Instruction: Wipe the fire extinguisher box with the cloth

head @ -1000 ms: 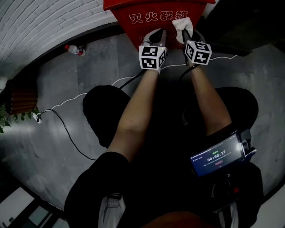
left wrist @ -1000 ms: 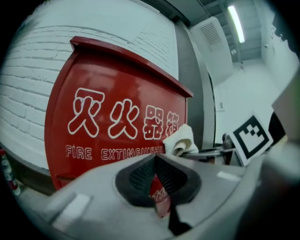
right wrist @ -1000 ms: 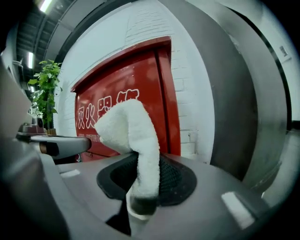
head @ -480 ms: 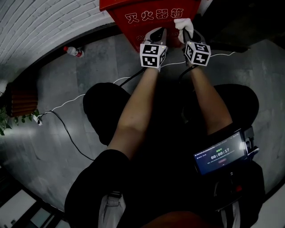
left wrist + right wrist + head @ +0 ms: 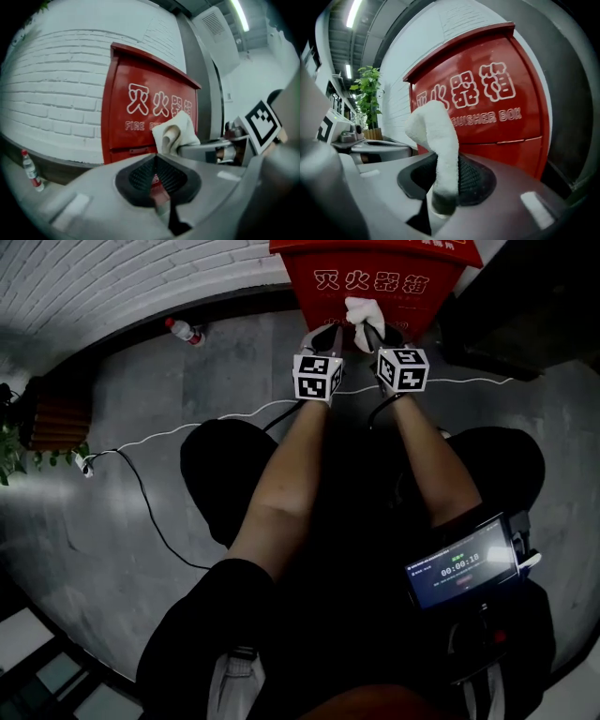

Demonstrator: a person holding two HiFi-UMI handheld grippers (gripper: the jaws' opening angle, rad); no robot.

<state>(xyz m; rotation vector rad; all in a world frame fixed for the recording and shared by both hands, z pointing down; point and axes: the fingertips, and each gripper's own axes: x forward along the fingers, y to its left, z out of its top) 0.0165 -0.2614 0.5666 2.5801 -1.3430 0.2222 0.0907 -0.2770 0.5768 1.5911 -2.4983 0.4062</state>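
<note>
The red fire extinguisher box (image 5: 375, 277) stands against the wall at the top of the head view, with white characters on its front. My right gripper (image 5: 368, 326) is shut on a white cloth (image 5: 361, 310), which sits at the box's front below the lettering. In the right gripper view the cloth (image 5: 436, 136) sticks up from the right gripper (image 5: 440, 187) in front of the box (image 5: 487, 108). My left gripper (image 5: 323, 334) hangs close beside it on the left, shut and holding nothing. The left gripper view shows the left gripper (image 5: 156, 159), the box (image 5: 140, 112) and the cloth (image 5: 176, 133).
A plastic bottle (image 5: 185, 331) stands on the grey floor by the white brick wall (image 5: 112, 277). A white cable (image 5: 169, 432) runs across the floor. A wooden planter with a plant (image 5: 47, 423) is at the left. A lit screen (image 5: 459, 568) sits at my lower right.
The cloth in the right gripper has slid left along the box front, from under the last character to under the middle ones. The left gripper stayed beside it. The head view shifted.
</note>
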